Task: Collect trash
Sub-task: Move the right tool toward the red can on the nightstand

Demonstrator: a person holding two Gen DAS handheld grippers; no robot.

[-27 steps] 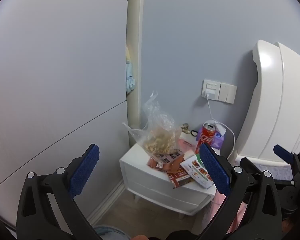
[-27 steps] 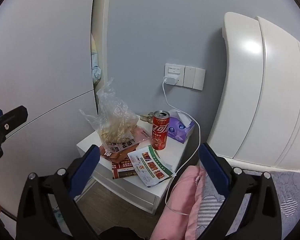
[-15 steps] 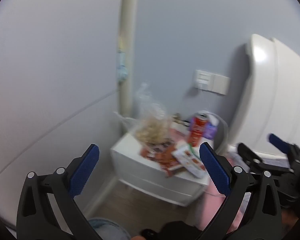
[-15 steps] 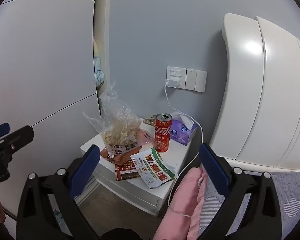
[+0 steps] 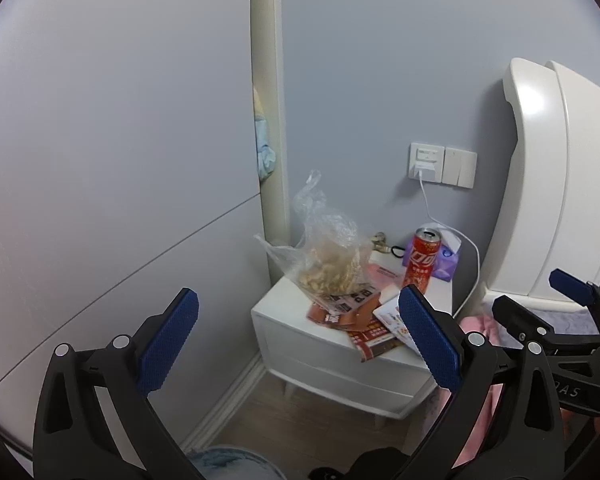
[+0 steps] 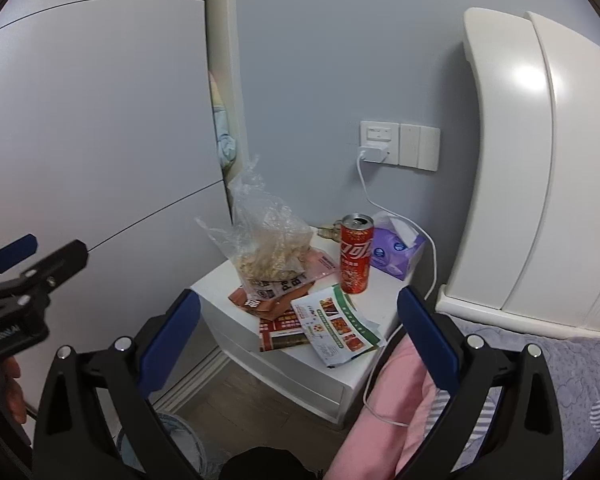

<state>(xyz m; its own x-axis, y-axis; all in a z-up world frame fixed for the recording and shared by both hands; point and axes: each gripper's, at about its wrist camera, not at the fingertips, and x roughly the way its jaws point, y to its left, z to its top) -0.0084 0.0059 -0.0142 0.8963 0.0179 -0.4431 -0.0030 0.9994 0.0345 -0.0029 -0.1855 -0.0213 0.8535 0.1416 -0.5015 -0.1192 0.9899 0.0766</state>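
A white nightstand (image 6: 284, 364) (image 5: 320, 344) carries the trash: a clear plastic bag of crumbs (image 6: 268, 244) (image 5: 328, 256), a red soda can (image 6: 356, 256) (image 5: 422, 258), red and white leaflets (image 6: 284, 324) (image 5: 364, 316) and a green-edged flyer (image 6: 336, 324). My left gripper (image 5: 298, 340) is open and empty, held in the air short of the nightstand; it also shows at the left edge of the right wrist view (image 6: 32, 260). My right gripper (image 6: 298, 340) is open and empty, in front of the nightstand; it also shows in the left wrist view (image 5: 540, 300).
A purple tissue pack (image 6: 396, 248) and a white charger cable (image 6: 432, 264) lie by the can. A white headboard (image 6: 540, 160) and a bed with pink bedding (image 6: 400, 400) are at the right. A wardrobe door (image 5: 100, 160) is at the left. A bin rim (image 6: 172, 440) shows below.
The left gripper swung quickly, blurring its view, and now sees the nightstand closer and more to the right. The right gripper moved a little nearer. Both stayed open.
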